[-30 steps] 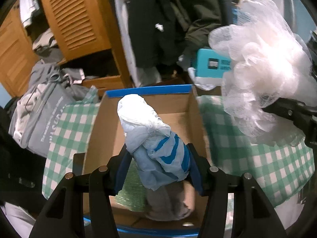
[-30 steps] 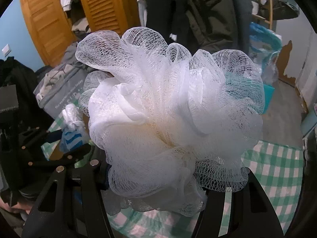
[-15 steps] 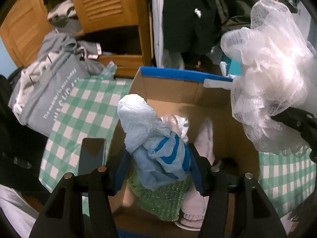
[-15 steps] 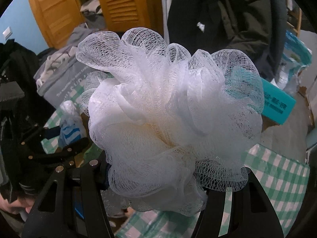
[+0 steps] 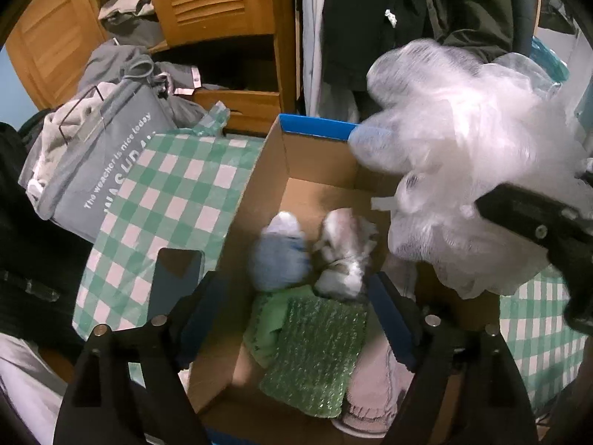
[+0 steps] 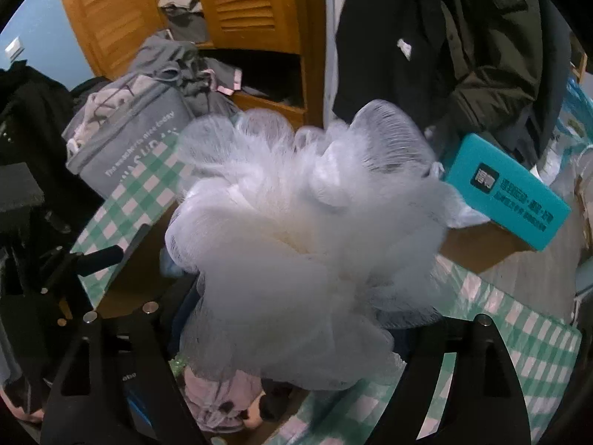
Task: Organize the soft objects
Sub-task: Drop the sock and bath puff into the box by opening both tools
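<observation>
Blue-white bundle (image 5: 278, 259) in cardboard box (image 5: 259, 200) beyond spread, empty left jaws, white mesh pouf (image 6: 304, 244) between right jaws, grip unclear

The left gripper (image 5: 296, 319) has matte black angular arms, blue inner finger pads (image 5: 393, 324) and round silver screws (one atop each arm). The right gripper (image 6: 296, 348) shows the same black arms and silver screws.

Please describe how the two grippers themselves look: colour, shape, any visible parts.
Left gripper: black angular finger arms, silver round bolts, blue pads on the inner faces. Right gripper: same black arms with silver bolts; a blue pad shows on one side. No cables or sleeves visible.
</observation>
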Demonstrator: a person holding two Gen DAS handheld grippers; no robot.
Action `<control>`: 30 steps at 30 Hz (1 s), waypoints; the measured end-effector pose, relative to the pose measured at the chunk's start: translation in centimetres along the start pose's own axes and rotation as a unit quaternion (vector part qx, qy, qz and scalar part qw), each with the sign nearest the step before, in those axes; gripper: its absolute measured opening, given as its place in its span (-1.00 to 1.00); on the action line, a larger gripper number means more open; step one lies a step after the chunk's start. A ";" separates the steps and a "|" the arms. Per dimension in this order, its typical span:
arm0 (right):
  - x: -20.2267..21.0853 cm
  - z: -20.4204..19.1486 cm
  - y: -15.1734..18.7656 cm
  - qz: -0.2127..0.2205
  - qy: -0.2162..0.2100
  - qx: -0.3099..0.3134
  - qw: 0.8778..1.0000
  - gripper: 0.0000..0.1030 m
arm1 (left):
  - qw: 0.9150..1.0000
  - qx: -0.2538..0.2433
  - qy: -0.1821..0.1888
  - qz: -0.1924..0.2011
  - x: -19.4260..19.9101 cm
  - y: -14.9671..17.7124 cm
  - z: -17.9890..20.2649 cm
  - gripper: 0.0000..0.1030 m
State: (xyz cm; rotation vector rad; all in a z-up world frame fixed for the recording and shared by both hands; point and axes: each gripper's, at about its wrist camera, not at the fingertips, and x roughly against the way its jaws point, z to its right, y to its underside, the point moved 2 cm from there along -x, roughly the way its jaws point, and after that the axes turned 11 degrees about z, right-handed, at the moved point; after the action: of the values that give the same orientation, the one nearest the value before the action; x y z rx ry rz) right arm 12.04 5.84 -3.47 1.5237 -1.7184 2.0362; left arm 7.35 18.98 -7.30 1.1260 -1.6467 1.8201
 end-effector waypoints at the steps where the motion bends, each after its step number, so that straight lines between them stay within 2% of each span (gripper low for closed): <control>1: 0.2 -0.1 -0.1 0.003 -0.003 0.001 1.000 0.61 | 1.000 0.001 0.001 -0.001 0.1 0.0 -0.1 0.62; 9: 2.6 0.1 -1.3 0.040 -0.021 -0.022 0.999 0.64 | 1.000 0.005 0.011 0.019 2.5 -0.4 -0.3 0.63; 14: 4.4 0.9 -1.4 0.048 -0.023 -0.044 0.998 0.65 | 0.999 -0.003 0.017 0.036 4.1 -0.5 -0.1 0.66; 30: 9.6 3.1 1.5 0.052 0.024 -0.057 0.997 0.65 | 0.996 -0.046 0.028 0.077 8.5 -0.6 2.3 0.73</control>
State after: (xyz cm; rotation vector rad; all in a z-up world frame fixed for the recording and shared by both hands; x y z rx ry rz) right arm 8.21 -2.04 1.85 1.3682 -1.8976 1.9660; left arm 3.56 15.17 -0.31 0.9247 -1.8083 1.8298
